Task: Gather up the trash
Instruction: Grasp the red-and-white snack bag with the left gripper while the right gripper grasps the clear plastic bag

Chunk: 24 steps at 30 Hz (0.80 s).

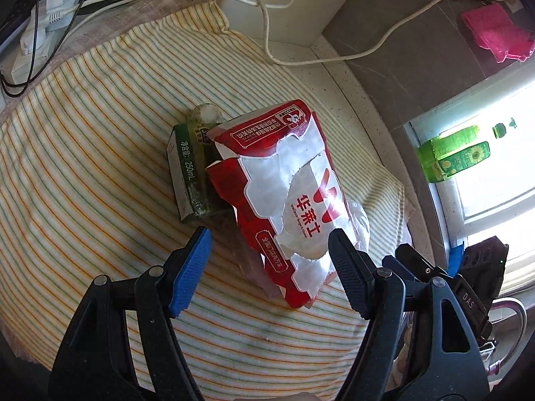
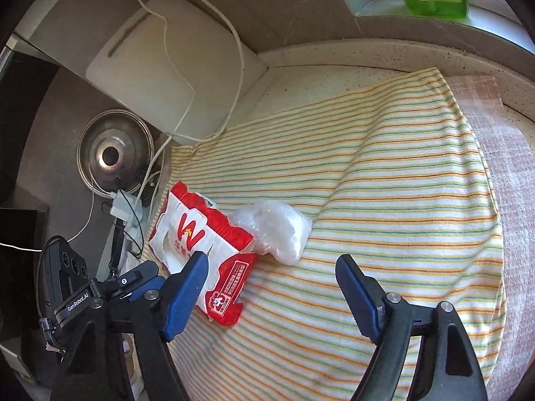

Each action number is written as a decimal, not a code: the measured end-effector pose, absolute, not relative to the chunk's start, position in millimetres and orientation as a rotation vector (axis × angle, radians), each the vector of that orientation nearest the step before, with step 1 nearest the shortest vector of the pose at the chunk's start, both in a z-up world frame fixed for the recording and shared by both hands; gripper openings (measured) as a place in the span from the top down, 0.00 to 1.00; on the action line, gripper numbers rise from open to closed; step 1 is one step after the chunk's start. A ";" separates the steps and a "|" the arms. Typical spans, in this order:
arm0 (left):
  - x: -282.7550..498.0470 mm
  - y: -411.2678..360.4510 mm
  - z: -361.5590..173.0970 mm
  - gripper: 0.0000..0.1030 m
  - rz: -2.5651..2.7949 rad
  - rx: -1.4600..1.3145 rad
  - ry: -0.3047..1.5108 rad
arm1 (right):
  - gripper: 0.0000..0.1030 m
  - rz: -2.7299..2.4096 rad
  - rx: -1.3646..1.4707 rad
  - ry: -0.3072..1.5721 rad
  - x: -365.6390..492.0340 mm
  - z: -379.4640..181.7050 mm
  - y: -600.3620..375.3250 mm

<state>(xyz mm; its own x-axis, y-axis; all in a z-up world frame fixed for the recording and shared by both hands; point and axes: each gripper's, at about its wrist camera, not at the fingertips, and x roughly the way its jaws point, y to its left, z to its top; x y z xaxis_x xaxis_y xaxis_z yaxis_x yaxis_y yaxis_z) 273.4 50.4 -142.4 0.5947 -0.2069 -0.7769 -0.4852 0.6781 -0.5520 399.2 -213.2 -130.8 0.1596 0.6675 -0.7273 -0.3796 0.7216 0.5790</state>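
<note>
A red and white paper food bag lies on a striped cloth. A green 250 mL drink carton and a small clear bottle lie behind it, partly hidden. A crumpled clear plastic bag lies against the paper bag. My left gripper is open, its jaws on either side of the near end of the paper bag. My right gripper is open and empty, just in front of the plastic bag.
A white box, white cables and a power strip stand at the back. A metal lid leans at the left. A green bottle stands on the windowsill. A pink cloth hangs on the wall.
</note>
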 end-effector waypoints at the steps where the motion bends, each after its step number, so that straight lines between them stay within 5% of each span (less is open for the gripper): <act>1: 275.7 50.6 -144.1 0.28 0.188 -0.840 0.950 | 0.27 0.762 0.289 1.202 402.3 -134.9 -211.1; 6: 283.0 52.0 -151.5 0.28 0.195 -0.848 0.955 | 0.32 0.761 0.280 1.237 414.4 -149.1 -195.4; 11: 288.5 53.9 -158.1 0.41 0.206 -0.860 0.968 | 0.41 0.761 0.262 1.251 421.5 -156.9 -183.0; 16: 286.4 59.3 -170.7 0.73 0.213 -0.937 0.972 | 0.52 0.751 0.251 1.250 424.0 -158.1 -179.3; 18: 285.8 58.5 -170.3 0.77 0.210 -0.931 0.966 | 0.62 0.754 0.247 1.253 423.7 -157.7 -178.8; 24: 283.5 55.3 -155.4 0.78 0.211 -0.883 0.943 | 0.74 0.747 0.215 1.204 417.5 -145.8 -181.1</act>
